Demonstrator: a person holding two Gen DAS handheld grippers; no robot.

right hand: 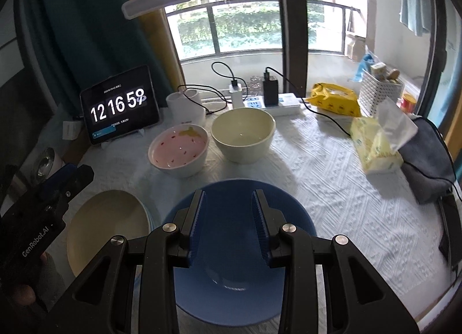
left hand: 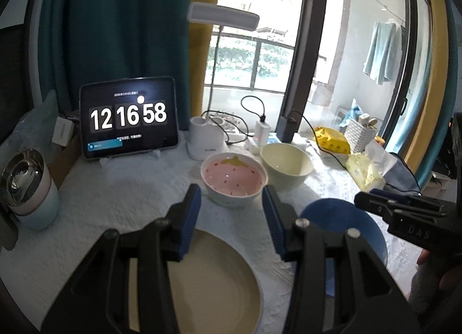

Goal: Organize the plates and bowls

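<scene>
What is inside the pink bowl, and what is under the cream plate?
The pink bowl holds no food; only painted red specks and a yellow mark show inside. Under the cream plate a pale blue rim peeks out at its right edge, perhaps another plate; the rest is covered.

The near part of the beige plate (left hand: pixel 213 285) is covered by the left hand-held gripper (left hand: pixel 231 212). The blue plate (right hand: pixel 231 299) is partly hidden beneath the right hand-held gripper (right hand: pixel 228 212). The small text on the tablet (right hand: pixel 119 110) cannot be read.
</scene>
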